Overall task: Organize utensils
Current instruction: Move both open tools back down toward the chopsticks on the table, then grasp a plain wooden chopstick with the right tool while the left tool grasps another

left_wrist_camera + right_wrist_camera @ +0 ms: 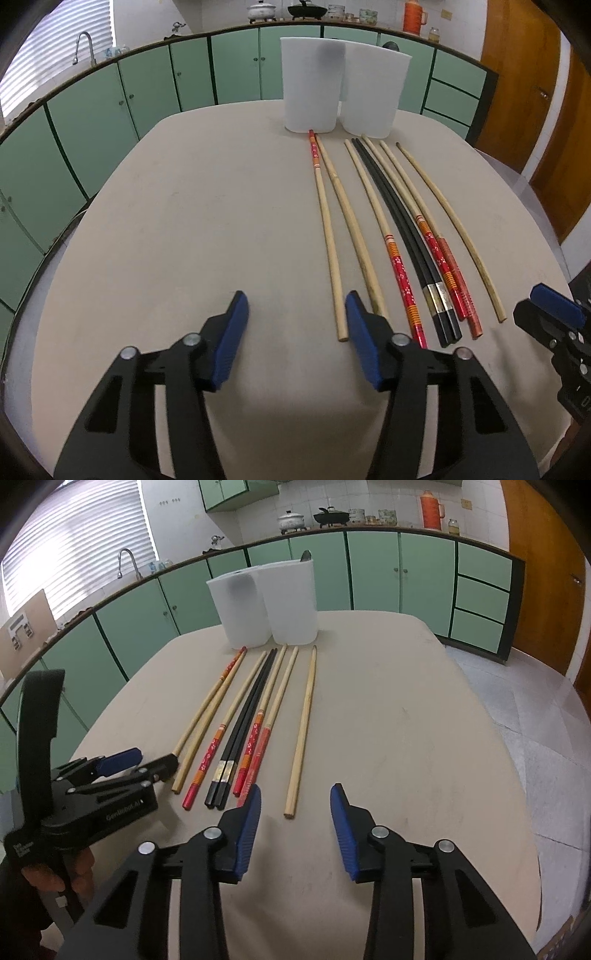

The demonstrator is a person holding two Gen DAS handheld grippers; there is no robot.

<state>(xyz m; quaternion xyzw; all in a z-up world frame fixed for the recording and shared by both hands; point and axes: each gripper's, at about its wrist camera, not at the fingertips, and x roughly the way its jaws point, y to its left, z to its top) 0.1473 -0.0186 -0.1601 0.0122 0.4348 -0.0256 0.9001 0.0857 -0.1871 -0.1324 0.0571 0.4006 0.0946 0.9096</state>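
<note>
Wooden chopsticks [373, 221] in a row on beige table [192, 221], left tool [295, 314] spread apart, right tool [295, 805] spread apart.

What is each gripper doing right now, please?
Left gripper: open, holding nothing.
Right gripper: open, holding nothing.

Loose chopsticks [373, 236] are laid flat in a rough fan, running lengthwise away from two white plastic containers [312, 85] that stand upright and touch side by side. A black pair [242, 723] with metallic bands near its thick ends lies together in the middle of the fan. Several sticks are plain bamboo; others carry red flowered ends with orange stripes. One plain stick [303, 731] lies slightly apart at the fan's right edge. A red-tipped stick [313, 147] nearly touches the left container.
</note>
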